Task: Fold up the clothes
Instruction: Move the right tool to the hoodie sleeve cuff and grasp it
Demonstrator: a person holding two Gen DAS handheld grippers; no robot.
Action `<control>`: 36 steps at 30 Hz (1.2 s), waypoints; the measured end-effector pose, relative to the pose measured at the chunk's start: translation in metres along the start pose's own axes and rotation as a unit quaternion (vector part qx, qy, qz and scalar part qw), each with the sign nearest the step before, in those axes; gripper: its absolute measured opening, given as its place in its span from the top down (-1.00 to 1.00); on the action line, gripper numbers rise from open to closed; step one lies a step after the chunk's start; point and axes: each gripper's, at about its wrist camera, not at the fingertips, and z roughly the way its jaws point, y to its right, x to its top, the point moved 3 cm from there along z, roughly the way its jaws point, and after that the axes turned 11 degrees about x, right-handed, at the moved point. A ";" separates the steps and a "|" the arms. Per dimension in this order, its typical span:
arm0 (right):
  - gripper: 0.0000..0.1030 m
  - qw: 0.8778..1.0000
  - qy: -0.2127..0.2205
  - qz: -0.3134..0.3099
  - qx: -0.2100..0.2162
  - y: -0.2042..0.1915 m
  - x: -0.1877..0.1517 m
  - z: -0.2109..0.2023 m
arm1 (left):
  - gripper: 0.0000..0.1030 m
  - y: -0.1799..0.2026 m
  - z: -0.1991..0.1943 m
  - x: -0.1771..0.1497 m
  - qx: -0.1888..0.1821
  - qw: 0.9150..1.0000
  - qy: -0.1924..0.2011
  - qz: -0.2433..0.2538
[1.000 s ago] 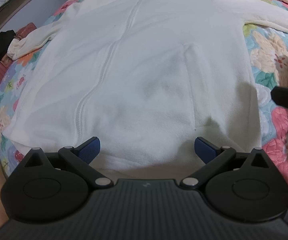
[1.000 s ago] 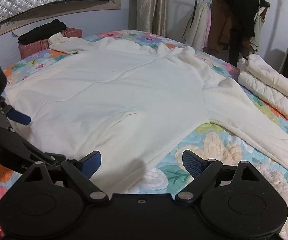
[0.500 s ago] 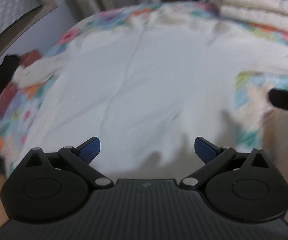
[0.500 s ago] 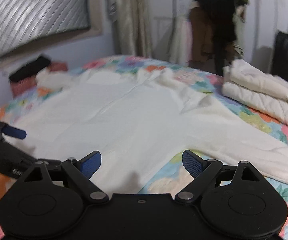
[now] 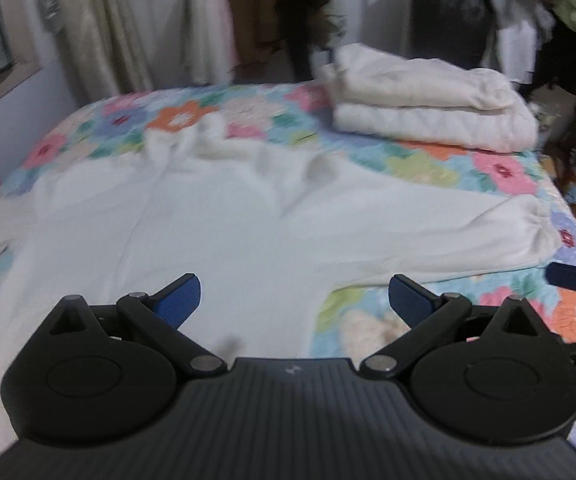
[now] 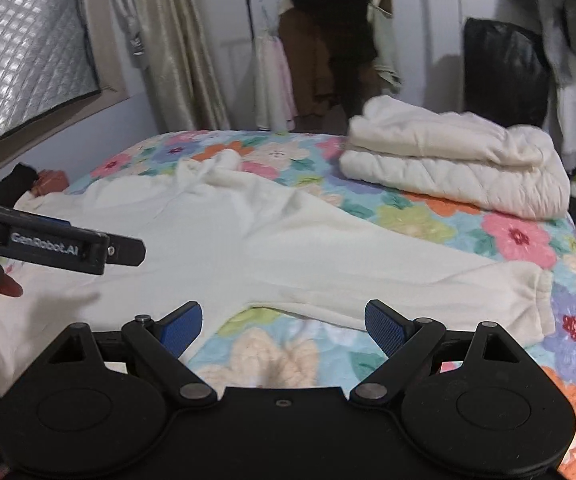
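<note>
The cream fleece jacket [image 6: 224,240] lies spread flat, front up, across the flowered quilt [image 6: 419,220] on the bed, its zip line running away toward the collar [image 6: 208,168] at the far side. One sleeve [image 6: 427,280] stretches out to the right, its gathered cuff [image 6: 539,300] close to the bed's edge; the other sleeve runs off to the left and shows only in part. Nothing on it looks folded yet, so I'd say this is the very start: the garment is laid out and the two tools are being brought round to the right-hand sleeve.

The right gripper [image 6: 284,320] hangs over the quilt just below the armpit where sleeve meets body, jaws spread wide and holding nothing. The left gripper [image 5: 293,296] hovers above the jacket's body near that same armpit, jaws likewise wide apart and empty (its picture is blurred, so I can't tell its height above the cloth).

My guess for the next move: reach out along the sleeve, pinch it near the cuff, and carry it across onto the chest, while the other tool pins or lifts the shoulder so the body doesn't drag along. Fleece this thick should hold a fold well enough, though it may bunch if taken in too big a bite.

Further off, a folded white quilted blanket [image 6: 455,168] sits at the far right corner of the bed, well apart from the jacket, and a clothes rail [image 6: 327,40] stands against the wall.
</note>
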 end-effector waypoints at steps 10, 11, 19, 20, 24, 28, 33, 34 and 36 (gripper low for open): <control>-0.77 0.993 0.020 0.119 -0.010 0.102 -0.014 0.006 | -0.98 0.076 0.062 -0.006 -0.056 0.997 -0.021 0.057; -0.77 0.990 0.027 0.136 -0.010 0.113 -0.017 0.005 | -0.98 0.083 0.070 -0.007 -0.051 0.996 -0.020 0.071; -0.77 0.969 0.034 0.231 -0.076 0.194 -0.045 0.014 | -0.99 0.119 0.105 -0.019 -0.038 0.982 0.032 0.185; -0.78 0.964 0.039 0.248 -0.082 0.204 -0.050 0.015 | -0.99 0.123 0.110 -0.020 -0.031 0.980 0.037 0.192; -0.77 0.931 0.091 0.345 -0.081 0.249 -0.084 0.020 | -0.99 0.136 0.131 -0.028 -0.033 0.973 0.033 0.224; -0.77 0.923 0.116 0.359 -0.077 0.262 -0.100 0.036 | -0.97 0.139 0.156 -0.030 -0.045 0.974 0.018 0.223; -0.28 0.935 0.134 0.309 -0.112 0.265 -0.083 0.063 | -0.64 0.124 0.179 -0.024 -0.079 0.983 -0.021 0.167; -0.01 0.935 0.139 0.304 -0.117 0.266 -0.078 0.068 | -0.56 0.119 0.181 -0.022 -0.087 0.984 -0.025 0.154; 0.70 0.937 0.142 0.298 -0.112 0.264 -0.069 0.074 | -0.56 0.107 0.180 -0.018 -0.106 0.985 -0.031 0.130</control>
